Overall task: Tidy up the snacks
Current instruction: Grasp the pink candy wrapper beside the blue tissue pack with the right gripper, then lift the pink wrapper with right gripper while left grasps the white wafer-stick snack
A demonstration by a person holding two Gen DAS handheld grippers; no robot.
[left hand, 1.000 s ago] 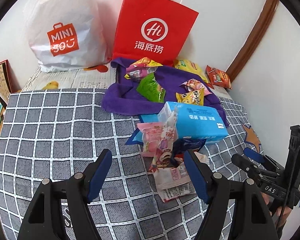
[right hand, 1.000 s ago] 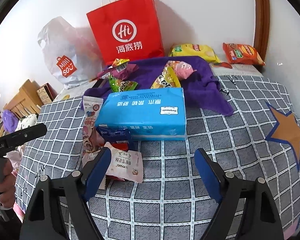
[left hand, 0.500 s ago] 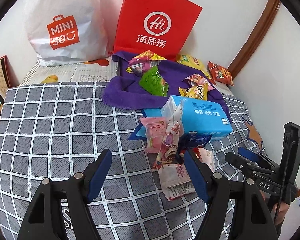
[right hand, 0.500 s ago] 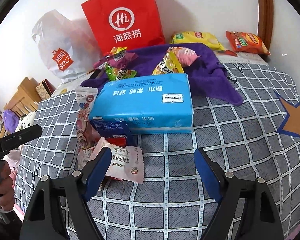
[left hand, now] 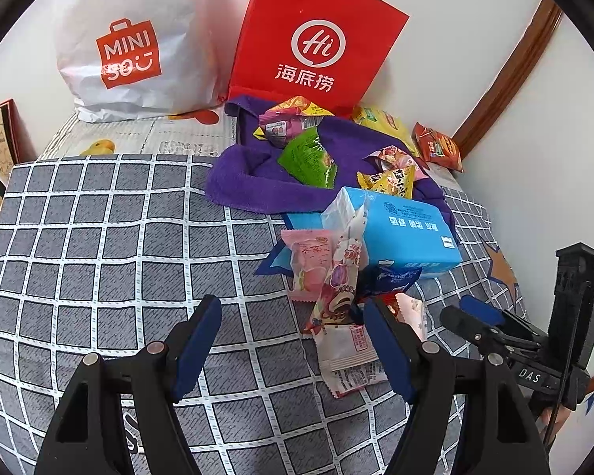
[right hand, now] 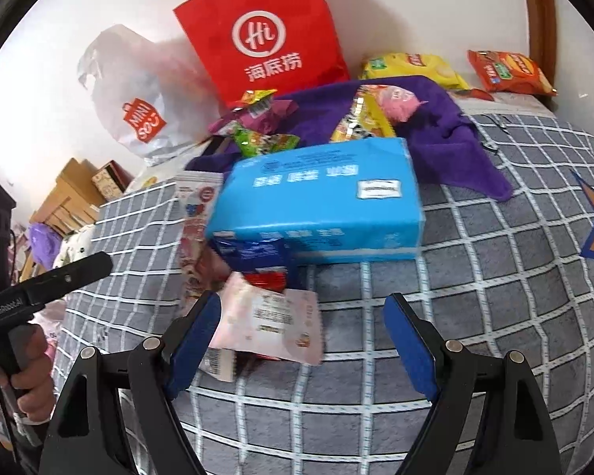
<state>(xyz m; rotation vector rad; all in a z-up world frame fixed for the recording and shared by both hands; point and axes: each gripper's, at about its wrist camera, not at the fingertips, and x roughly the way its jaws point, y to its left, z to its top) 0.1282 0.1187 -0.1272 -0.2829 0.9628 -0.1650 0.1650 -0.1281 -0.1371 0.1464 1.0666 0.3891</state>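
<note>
Both tools released, nothing gripped: left tool (left hand: 293, 338) and right tool (right hand: 303, 334) above checked bedcover (left hand: 111, 245), snack packets (left hand: 328, 277) just ahead.

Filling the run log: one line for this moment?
left gripper: open, empty | right gripper: open, empty | snack packets: beside blue tissue pack

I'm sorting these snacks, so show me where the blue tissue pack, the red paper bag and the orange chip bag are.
blue tissue pack (right hand: 320, 190): right wrist view, middle of its top face.
red paper bag (left hand: 313, 51): left wrist view, on the white logo.
orange chip bag (right hand: 509, 71): right wrist view, centre of the bag's front.
</note>
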